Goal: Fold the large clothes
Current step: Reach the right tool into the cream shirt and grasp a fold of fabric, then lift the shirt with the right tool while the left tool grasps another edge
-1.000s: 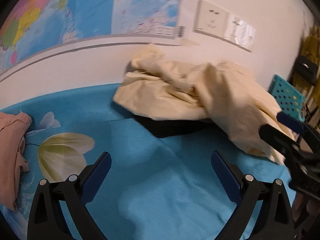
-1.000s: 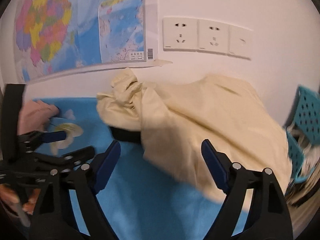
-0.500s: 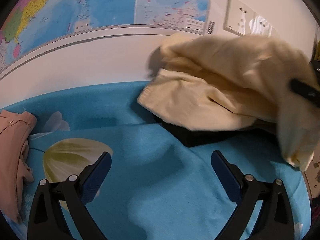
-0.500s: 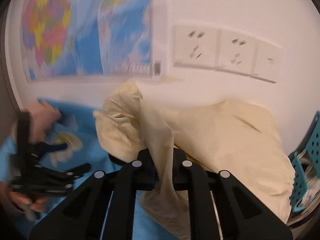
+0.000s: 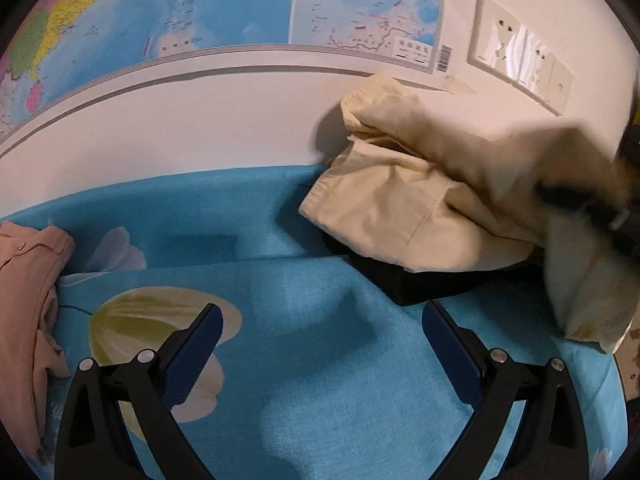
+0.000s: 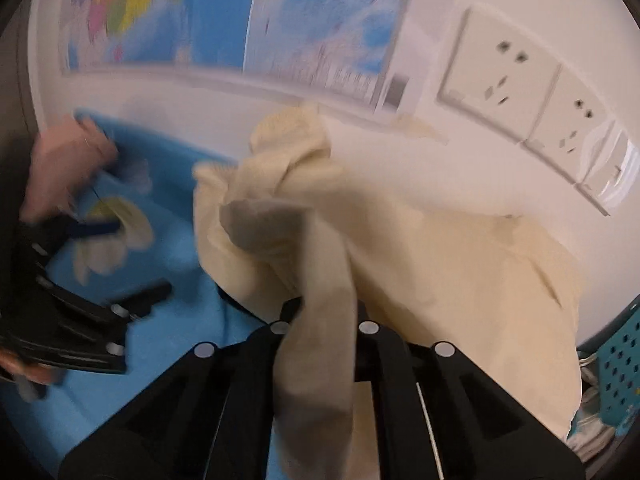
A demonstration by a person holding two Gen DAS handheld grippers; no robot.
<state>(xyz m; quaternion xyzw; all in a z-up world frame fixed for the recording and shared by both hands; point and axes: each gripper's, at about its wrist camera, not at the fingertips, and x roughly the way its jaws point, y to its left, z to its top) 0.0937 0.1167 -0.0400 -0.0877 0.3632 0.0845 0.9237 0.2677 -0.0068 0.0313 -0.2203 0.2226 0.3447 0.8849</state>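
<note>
A white wall (image 5: 200,132) backs the scene, with a map (image 5: 180,8) pinned along its top and a row of sockets (image 6: 532,104) to the right of it; below lies a blue cloth (image 5: 320,360) printed with pale flowers, spread over the work surface; at the far right edge of the right wrist view a teal basket (image 6: 616,364) shows (only a corner of it). The cream garment (image 5: 400,208) is heaped against the wall at the right of the cloth, lying over something black (image 5: 420,284); a pink garment (image 5: 28,280) rests at the cloth's left edge. The left gripper (image 5: 320,344) hangs tilted down over bare cloth, its blue-padded jaws spread wide with nothing between them; part of a hand (image 6: 24,368) shows behind it in the right wrist view, blurred. The right gripper (image 6: 324,316) has its jaws pinched together on a fold of the cream garment, which rises from the heap and drapes back over the gripper's body.
</note>
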